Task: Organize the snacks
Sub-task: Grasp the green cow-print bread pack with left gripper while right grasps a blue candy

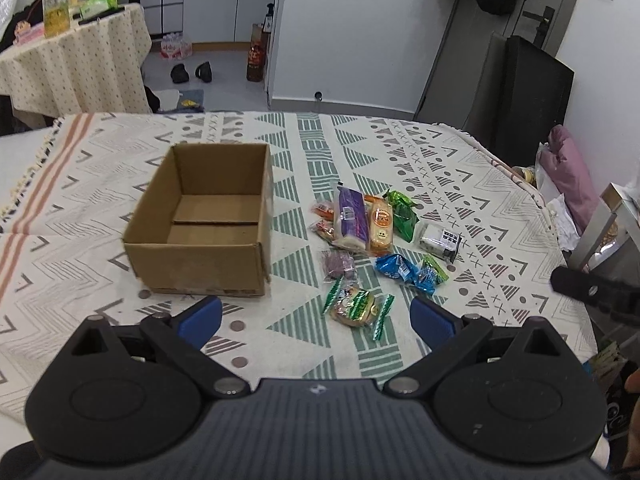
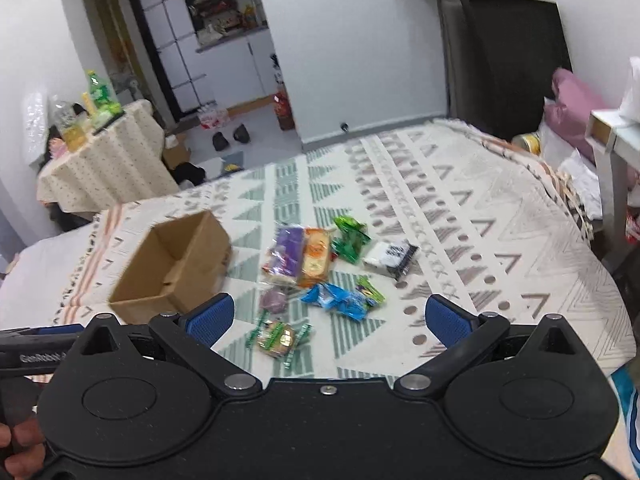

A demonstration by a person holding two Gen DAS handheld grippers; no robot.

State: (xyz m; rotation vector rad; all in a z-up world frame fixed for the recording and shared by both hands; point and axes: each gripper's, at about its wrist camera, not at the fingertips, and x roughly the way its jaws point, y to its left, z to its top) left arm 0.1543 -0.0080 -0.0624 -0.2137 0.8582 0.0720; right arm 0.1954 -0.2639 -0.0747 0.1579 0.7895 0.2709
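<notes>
An empty cardboard box (image 1: 208, 220) (image 2: 176, 264) stands open on the patterned cloth. To its right lies a loose pile of snack packets: a purple one (image 1: 352, 216) (image 2: 286, 256), an orange one (image 1: 381, 224) (image 2: 316, 258), a green one (image 1: 402, 210) (image 2: 349, 240), a white-and-black one (image 1: 440, 240) (image 2: 390, 258), a blue one (image 1: 400, 268) (image 2: 336, 296) and a green-striped biscuit pack (image 1: 356, 308) (image 2: 278, 336). My left gripper (image 1: 316, 320) hangs open above the cloth, just short of the biscuit pack. My right gripper (image 2: 330, 320) is open too, holding nothing.
The cloth-covered table (image 1: 460, 184) ends close behind the pile. A second table with bottles (image 1: 72, 52) stands at the far left. A dark panel (image 1: 532, 96) leans on the right wall, beside a pink bundle (image 1: 572, 176). The other gripper's edge (image 1: 592, 292) shows at right.
</notes>
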